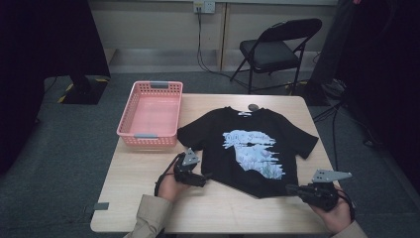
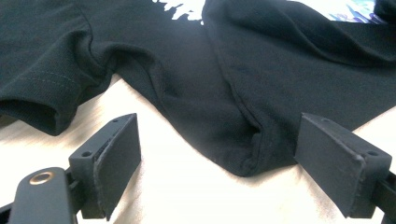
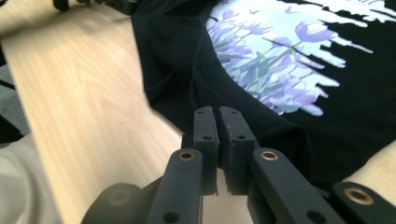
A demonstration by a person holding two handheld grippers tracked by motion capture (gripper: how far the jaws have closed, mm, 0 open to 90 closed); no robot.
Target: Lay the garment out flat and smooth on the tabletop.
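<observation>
A black T-shirt (image 1: 247,148) with a pale blue flower print lies flat on the wooden table (image 1: 143,198), collar away from me. My left gripper (image 1: 200,179) rests at the shirt's lower left corner. Its jaws stand open in the left gripper view (image 2: 219,123), with the folded hem corner (image 2: 245,161) lying between them untouched. My right gripper (image 1: 292,188) sits at the lower right hem. In the right gripper view it (image 3: 217,112) is shut, its tips on the hem edge (image 3: 177,119), and a crease in the cloth runs up from them.
A pink plastic basket (image 1: 151,135) stands at the table's far left, beside the shirt's sleeve. A black folding chair (image 1: 272,49) is on the floor beyond the table. Bare wood stretches along the near edge between my hands.
</observation>
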